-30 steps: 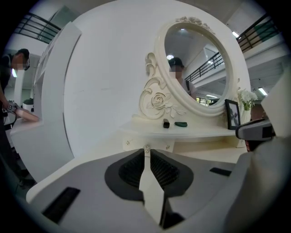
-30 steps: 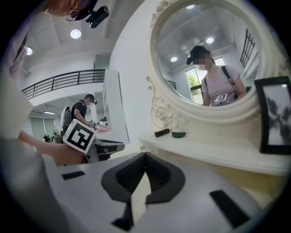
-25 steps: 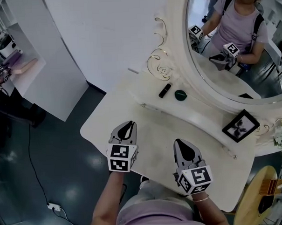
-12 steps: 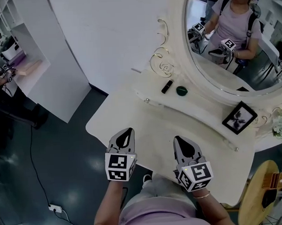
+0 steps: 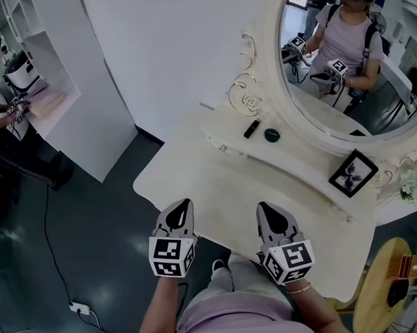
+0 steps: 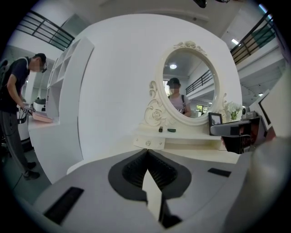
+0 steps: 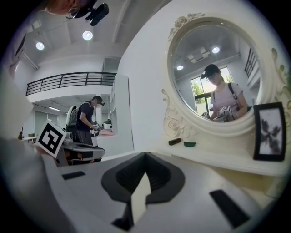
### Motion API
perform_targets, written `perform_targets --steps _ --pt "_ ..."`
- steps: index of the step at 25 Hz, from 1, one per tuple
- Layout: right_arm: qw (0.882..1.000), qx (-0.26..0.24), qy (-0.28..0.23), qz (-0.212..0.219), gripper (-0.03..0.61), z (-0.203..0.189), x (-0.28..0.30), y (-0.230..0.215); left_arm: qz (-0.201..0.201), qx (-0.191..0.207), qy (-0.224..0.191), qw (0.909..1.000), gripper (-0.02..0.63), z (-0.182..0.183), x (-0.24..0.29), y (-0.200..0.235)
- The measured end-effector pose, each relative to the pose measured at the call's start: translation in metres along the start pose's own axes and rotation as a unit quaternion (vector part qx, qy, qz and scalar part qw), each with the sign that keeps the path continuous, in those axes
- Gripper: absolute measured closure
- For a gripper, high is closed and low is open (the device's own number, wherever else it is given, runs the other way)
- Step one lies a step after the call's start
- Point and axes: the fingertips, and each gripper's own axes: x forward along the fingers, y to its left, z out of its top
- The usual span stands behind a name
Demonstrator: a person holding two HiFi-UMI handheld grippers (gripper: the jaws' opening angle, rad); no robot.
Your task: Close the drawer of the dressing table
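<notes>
At the near edge of the bench [image 5: 216, 186] we hold the left gripper [image 5: 185, 205] and the right gripper [image 5: 262, 207], both sets of jaws pressed together on nothing. The drawer [image 5: 223, 149] sits under the raised shelf below the mirror [image 5: 343, 80]. Its front seems flush, so we judge the closing done or nearly so. Bare benchtop lies ahead, dark floor opens leftward, and a round wooden stand [image 5: 379, 293] crowds our right.
</notes>
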Motion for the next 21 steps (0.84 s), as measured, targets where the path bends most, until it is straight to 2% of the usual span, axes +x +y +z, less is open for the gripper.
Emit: perform_targets --steps 21 --pt "1.000 -0.001 -0.012 0.006 0.577 0.005 -0.009 0.001 0.012 -0.011 -0.015 0.9998 0.611 0.008 -0.017 -0.006"
